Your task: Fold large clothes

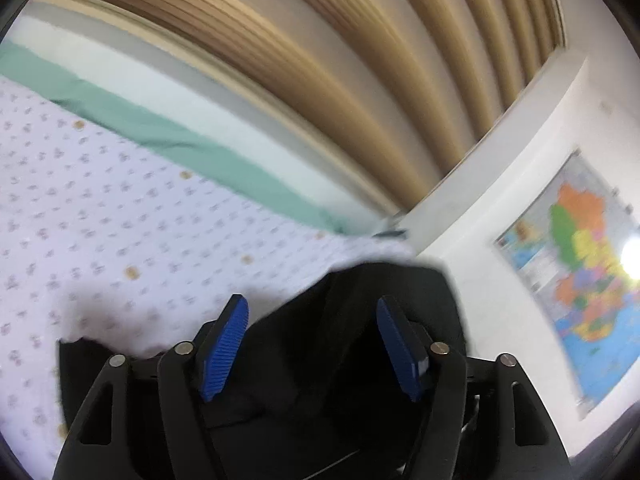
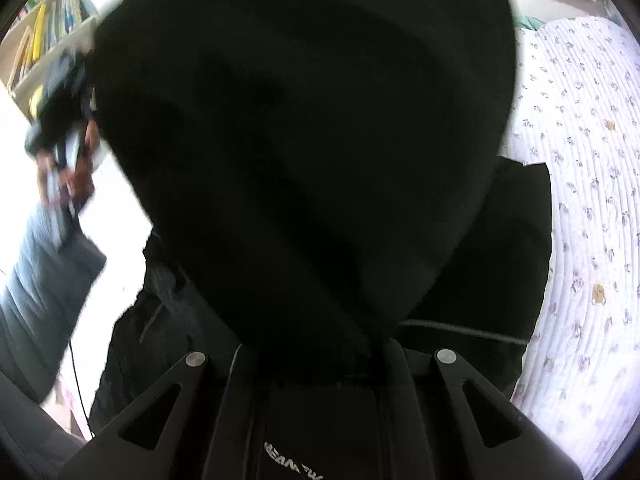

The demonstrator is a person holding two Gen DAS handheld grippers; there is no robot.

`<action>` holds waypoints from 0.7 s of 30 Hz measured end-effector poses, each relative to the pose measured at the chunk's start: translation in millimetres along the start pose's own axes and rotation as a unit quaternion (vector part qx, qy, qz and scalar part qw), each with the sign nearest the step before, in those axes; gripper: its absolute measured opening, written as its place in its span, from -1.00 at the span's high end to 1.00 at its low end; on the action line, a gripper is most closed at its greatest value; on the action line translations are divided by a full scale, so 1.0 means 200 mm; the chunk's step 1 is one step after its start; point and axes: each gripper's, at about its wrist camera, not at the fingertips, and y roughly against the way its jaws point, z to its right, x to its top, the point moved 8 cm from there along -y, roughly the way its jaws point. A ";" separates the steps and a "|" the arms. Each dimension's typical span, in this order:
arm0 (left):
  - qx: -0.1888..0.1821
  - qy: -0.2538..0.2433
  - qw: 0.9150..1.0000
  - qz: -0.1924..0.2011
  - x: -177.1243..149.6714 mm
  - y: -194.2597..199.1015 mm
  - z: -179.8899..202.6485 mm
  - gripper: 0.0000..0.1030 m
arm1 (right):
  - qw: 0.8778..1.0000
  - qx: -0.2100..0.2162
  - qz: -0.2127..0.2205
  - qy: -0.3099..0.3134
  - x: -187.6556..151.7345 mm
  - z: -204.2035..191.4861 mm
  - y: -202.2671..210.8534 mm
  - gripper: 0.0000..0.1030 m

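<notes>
A large black garment (image 1: pixel 352 344) lies on a white quilt with small flower print (image 1: pixel 120 208). In the left wrist view my left gripper (image 1: pixel 312 344) is open, its blue pads (image 1: pixel 224 348) spread apart just above the black cloth, holding nothing. In the right wrist view the black garment (image 2: pixel 304 140) hangs up in front of the camera and fills most of the frame. My right gripper (image 2: pixel 320 354) is shut on the black garment, its fingertips hidden by the bunched cloth. More black cloth (image 2: pixel 500 240) lies below on the quilt (image 2: pixel 592 200).
A green sheet (image 1: pixel 168 136) edges the quilt by beige curtains (image 1: pixel 320 60). A coloured map (image 1: pixel 580 272) hangs on the white wall. In the right wrist view the person's left hand and grey sleeve (image 2: pixel 44 264) hold the other gripper; a bookshelf (image 2: pixel 52 28) stands behind.
</notes>
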 end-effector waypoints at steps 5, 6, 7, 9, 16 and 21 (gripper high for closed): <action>-0.100 0.012 0.990 -0.096 -0.05 -0.25 0.25 -0.39 | 1.000 -0.017 -0.003 0.017 -0.05 -0.03 -0.02 0.77; -0.085 -0.004 0.989 -0.117 -0.09 -0.30 0.27 -0.39 | 1.000 -0.018 -0.002 0.017 -0.04 -0.03 -0.01 0.77; -0.042 -0.044 0.988 -0.139 -0.16 -0.36 0.30 -0.39 | 1.000 -0.018 0.000 0.015 -0.04 -0.03 -0.01 0.77; 0.010 -0.107 0.985 -0.138 -0.23 -0.41 0.31 -0.11 | 1.000 -0.015 0.005 0.004 -0.04 -0.02 0.02 0.77; 0.099 -0.094 0.985 -0.103 -0.21 -0.30 0.18 0.77 | 0.998 -0.041 0.050 -0.021 0.05 0.09 0.09 0.76; 0.165 -0.162 0.967 -0.111 -0.37 -0.08 0.15 0.76 | 0.993 -0.026 0.050 -0.105 0.09 0.18 0.06 0.73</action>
